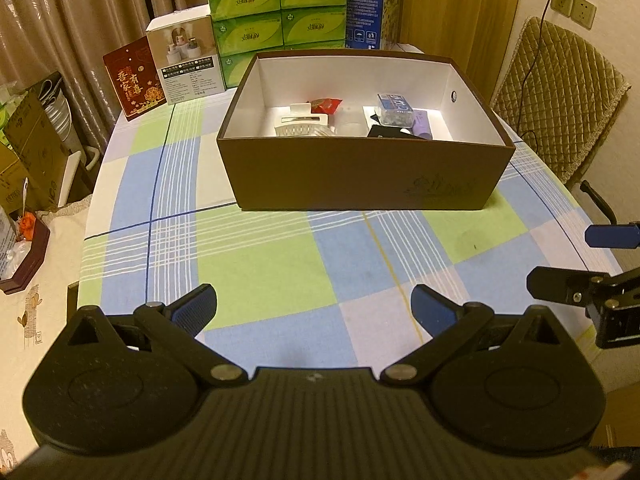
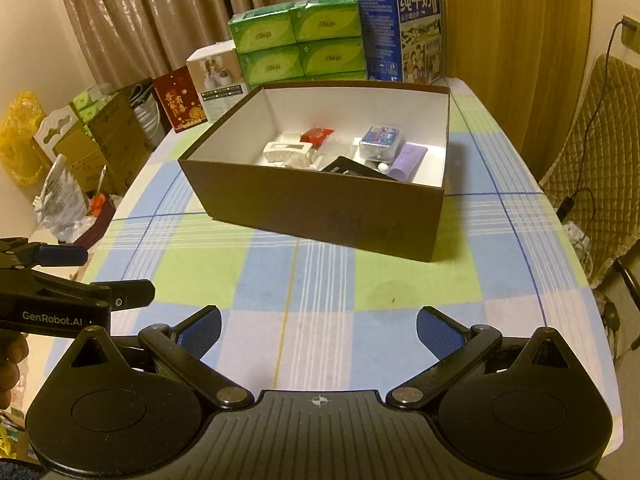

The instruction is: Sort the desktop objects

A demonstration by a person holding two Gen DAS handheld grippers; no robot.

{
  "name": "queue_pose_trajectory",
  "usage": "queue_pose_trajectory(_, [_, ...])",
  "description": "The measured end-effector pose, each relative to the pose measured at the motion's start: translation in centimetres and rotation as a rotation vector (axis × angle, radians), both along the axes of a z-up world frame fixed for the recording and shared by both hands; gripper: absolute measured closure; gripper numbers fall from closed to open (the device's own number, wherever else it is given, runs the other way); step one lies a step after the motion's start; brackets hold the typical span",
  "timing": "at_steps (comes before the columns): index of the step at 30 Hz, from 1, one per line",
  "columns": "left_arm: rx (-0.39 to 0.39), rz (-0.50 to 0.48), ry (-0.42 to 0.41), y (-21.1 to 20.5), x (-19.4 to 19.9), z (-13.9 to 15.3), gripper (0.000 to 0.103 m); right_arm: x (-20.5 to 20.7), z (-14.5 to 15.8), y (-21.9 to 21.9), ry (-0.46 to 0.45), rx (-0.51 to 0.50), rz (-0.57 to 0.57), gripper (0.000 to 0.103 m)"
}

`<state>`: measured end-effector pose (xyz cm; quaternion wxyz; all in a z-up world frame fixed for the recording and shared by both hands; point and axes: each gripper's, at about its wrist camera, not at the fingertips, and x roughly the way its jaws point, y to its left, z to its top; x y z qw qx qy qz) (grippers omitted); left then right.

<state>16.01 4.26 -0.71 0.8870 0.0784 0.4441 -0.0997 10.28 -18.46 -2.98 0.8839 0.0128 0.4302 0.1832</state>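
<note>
A brown open box (image 1: 360,176) (image 2: 304,208) stands on the checked tablecloth. Inside lie a white plastic piece (image 1: 300,122) (image 2: 286,152), a red packet (image 1: 326,105) (image 2: 317,135), a blue-white box (image 1: 395,109) (image 2: 380,142), a purple tube (image 1: 422,124) (image 2: 406,162) and a black item (image 1: 390,132) (image 2: 348,168). My left gripper (image 1: 314,308) is open and empty, low over the cloth in front of the box; it also shows at the left of the right wrist view (image 2: 104,276). My right gripper (image 2: 318,330) is open and empty; it also shows at the right of the left wrist view (image 1: 568,264).
Green tissue packs (image 1: 276,12) (image 2: 300,44), a white carton (image 1: 184,64), a red card (image 1: 134,78) and a blue milk carton (image 2: 400,28) stand behind the box. A quilted chair (image 1: 556,96) is right. Cartons and bags (image 2: 80,152) sit left of the table.
</note>
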Motion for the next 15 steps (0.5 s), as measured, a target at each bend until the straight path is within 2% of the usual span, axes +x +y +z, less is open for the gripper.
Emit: queue_pose_trajectory(15, [0.000, -0.004, -0.012, 0.25, -0.33, 0.26, 0.001, -0.10, 0.05, 0.66, 0.003, -0.002, 0.009, 0.002])
